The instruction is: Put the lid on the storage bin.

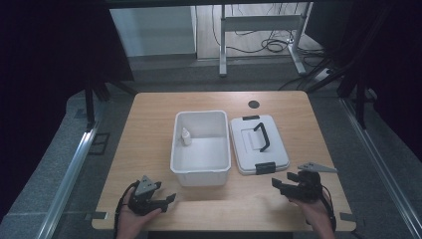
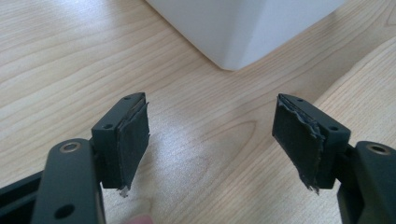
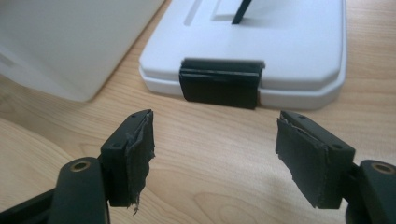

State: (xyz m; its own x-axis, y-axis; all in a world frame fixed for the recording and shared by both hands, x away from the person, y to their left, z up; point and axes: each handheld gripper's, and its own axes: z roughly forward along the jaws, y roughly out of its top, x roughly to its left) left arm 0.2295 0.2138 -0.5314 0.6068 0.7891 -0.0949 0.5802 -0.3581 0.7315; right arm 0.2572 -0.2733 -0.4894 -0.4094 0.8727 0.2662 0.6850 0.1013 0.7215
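Lid [image 3: 261, 42] lies just ahead of the wide right claw [image 3: 215, 158]; bin [image 2: 243, 28] ahead of the wide left claw [image 2: 210, 140].

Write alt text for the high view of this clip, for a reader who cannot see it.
A white open bin holding a small white bottle sits mid-table on a wooden table, its white lid with a black handle lying flat beside it on the right. Near the front edge, hands hold the left gripper and right gripper, both open and holding nothing.
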